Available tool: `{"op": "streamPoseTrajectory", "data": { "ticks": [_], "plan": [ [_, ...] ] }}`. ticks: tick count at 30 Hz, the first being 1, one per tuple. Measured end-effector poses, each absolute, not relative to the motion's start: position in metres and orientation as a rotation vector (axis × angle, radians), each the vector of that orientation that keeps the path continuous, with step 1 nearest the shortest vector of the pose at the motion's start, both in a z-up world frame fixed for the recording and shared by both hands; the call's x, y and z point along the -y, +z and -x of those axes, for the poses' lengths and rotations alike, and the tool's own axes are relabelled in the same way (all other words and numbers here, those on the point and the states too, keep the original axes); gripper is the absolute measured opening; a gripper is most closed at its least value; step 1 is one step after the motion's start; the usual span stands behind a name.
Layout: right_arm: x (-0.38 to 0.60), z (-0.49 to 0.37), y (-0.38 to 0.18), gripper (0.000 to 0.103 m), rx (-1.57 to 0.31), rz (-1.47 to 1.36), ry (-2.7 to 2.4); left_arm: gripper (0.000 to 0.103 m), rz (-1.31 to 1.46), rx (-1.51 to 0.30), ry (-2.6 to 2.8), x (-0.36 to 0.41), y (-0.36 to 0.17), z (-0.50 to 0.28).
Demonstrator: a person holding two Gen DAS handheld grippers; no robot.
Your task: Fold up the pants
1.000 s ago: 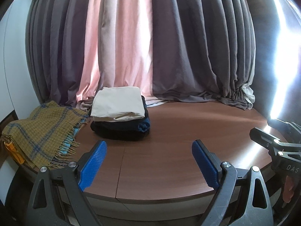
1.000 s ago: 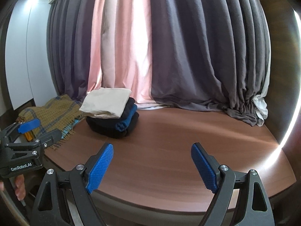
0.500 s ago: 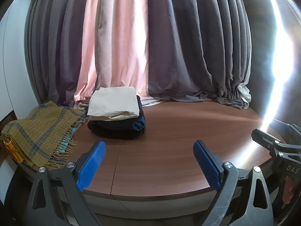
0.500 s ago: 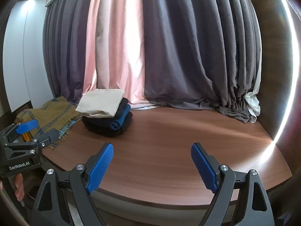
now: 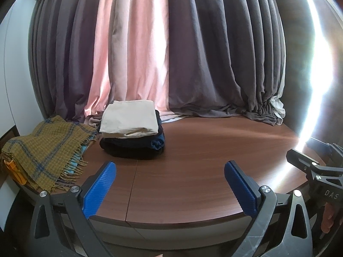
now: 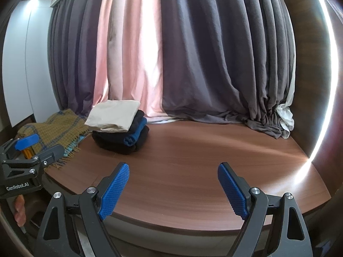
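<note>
A stack of folded pants sits at the back left of the brown table (image 5: 203, 171): a cream pair (image 5: 129, 118) on top, dark blue and black pairs under it. The right wrist view shows the same stack (image 6: 120, 132). My left gripper (image 5: 170, 169) hovers over the table's near edge, well short of the stack; its jaws are opening and nothing is between them. My right gripper (image 6: 173, 169) is open and empty over the front edge. Each gripper also shows in the other's view: the left gripper (image 6: 27, 150) and the right gripper (image 5: 310, 162).
A mustard plaid fringed scarf (image 5: 47, 147) lies left of the stack, over the table's left edge, with an orange item (image 5: 12, 167) beside it. Grey and pink curtains (image 5: 171, 53) hang behind the table and pool on its back edge. A bright light strip (image 6: 317, 128) runs down the right side.
The left gripper's blue pads have spread a little wider. The right wrist view has drawn back slightly from the table. The stack of pants has not moved.
</note>
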State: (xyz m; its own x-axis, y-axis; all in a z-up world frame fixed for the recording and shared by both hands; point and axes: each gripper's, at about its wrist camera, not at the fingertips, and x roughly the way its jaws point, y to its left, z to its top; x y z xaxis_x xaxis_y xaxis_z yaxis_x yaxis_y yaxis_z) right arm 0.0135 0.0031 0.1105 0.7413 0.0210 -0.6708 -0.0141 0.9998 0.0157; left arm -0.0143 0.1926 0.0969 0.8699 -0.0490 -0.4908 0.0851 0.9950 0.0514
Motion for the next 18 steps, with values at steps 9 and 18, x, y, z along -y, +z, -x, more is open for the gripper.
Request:
{"op": "streamPoseTrajectory", "data": {
  "ticks": [9,18],
  "plan": [
    [-0.0028,-0.0149,0.1089,0.086,-0.740,-0.011,0.017,0.103,-0.090,-0.513,-0.041,-0.1890,0.0958,0.0109],
    [0.0005,-0.0151,0.1074,0.086,-0.747,-0.014,0.013,0.103,-0.082,-0.523,-0.039,-0.1875,0.0950,0.0061]
  ]
}}
